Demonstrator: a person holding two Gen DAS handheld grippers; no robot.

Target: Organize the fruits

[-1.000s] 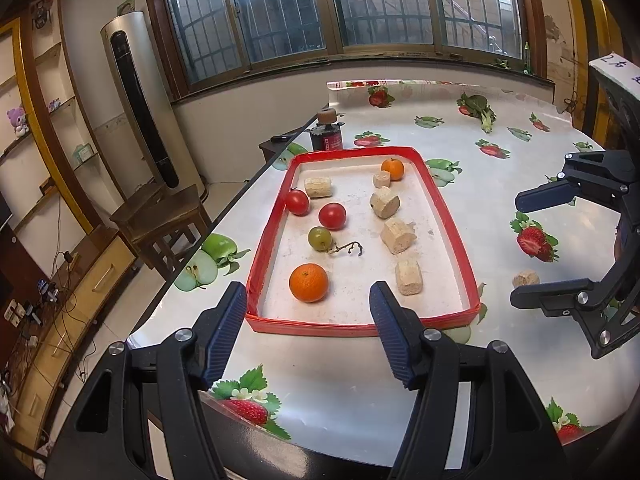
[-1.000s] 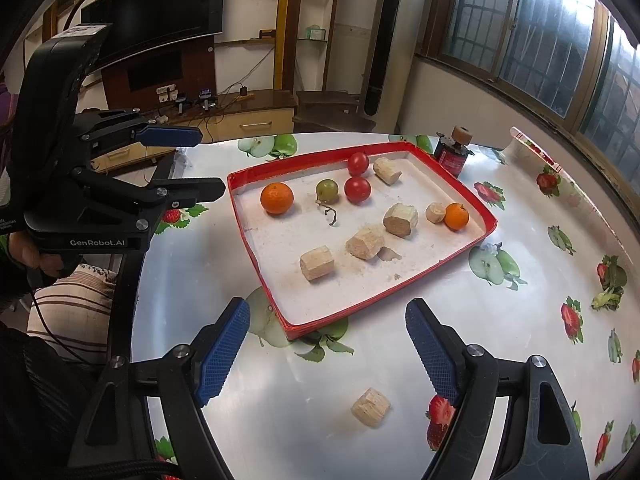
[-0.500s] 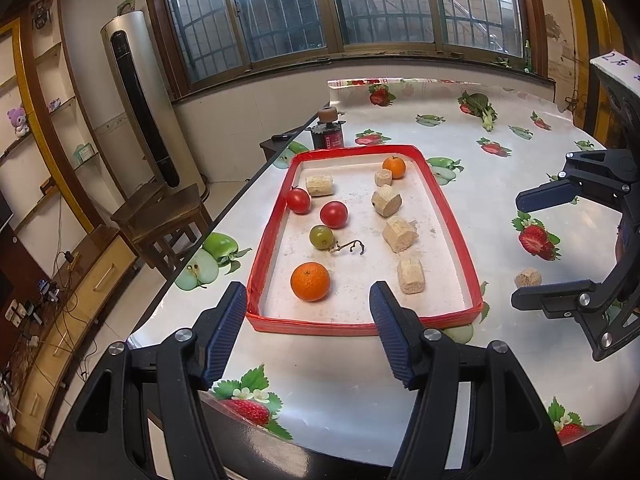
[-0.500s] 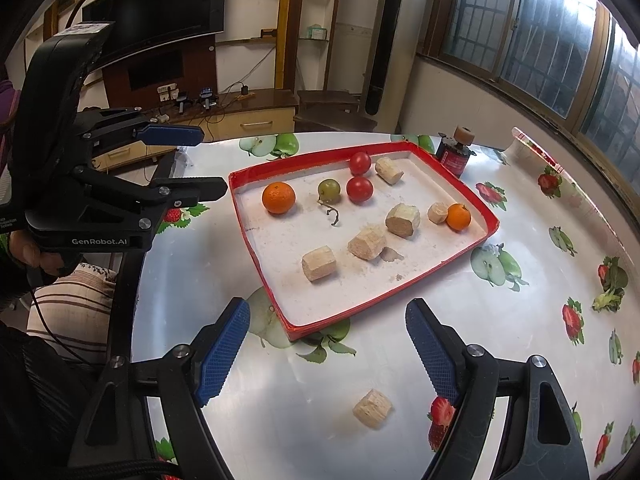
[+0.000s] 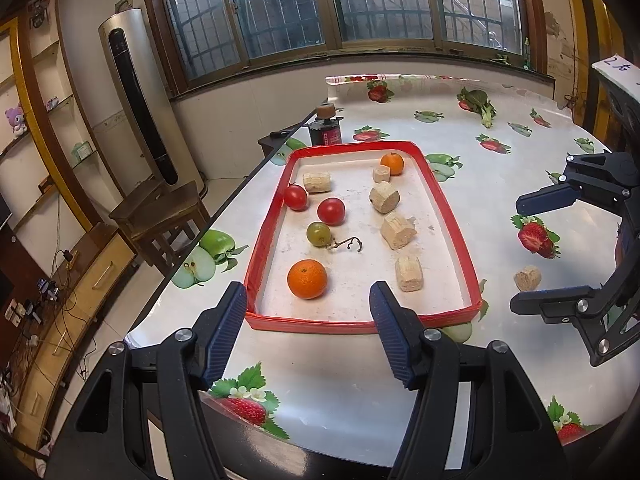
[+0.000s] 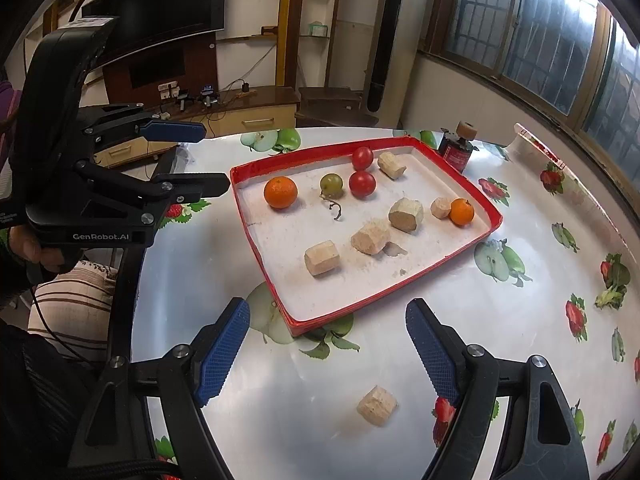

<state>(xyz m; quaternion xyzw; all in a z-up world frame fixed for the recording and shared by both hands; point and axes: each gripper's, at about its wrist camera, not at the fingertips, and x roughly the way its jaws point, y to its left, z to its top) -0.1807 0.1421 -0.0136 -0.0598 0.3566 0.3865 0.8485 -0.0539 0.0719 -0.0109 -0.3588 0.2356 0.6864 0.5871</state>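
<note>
A red-rimmed tray (image 5: pixel 456 220) (image 6: pixel 464 254) holds a large orange (image 5: pixel 307 279) (image 6: pixel 281 192), a small orange (image 5: pixel 392 163) (image 6: pixel 461 211), two red tomatoes (image 5: pixel 331 211) (image 6: pixel 362 184), a green fruit (image 5: pixel 319 233) (image 6: pixel 331 184) and several tan chunks (image 5: pixel 397 231) (image 6: pixel 370 238). One tan chunk (image 5: pixel 527 278) (image 6: pixel 377 400) lies on the table outside the tray, between my right gripper's fingers. My left gripper (image 5: pixel 306 330) is open and empty at the tray's near edge. My right gripper (image 6: pixel 328 350) is open and empty; it also shows in the left wrist view (image 5: pixel 532 254).
The table (image 5: pixel 344 376) has a fruit-print cloth. A small dark red jar (image 5: pixel 326 130) (image 6: pixel 456 150) stands behind the tray. A wooden stool (image 5: pixel 160 216) and a tall air conditioner (image 5: pixel 136 96) stand beyond the table's left edge.
Both views have shifted slightly; the tray sits a little farther and higher in each view. Both grippers stay open and empty.
</note>
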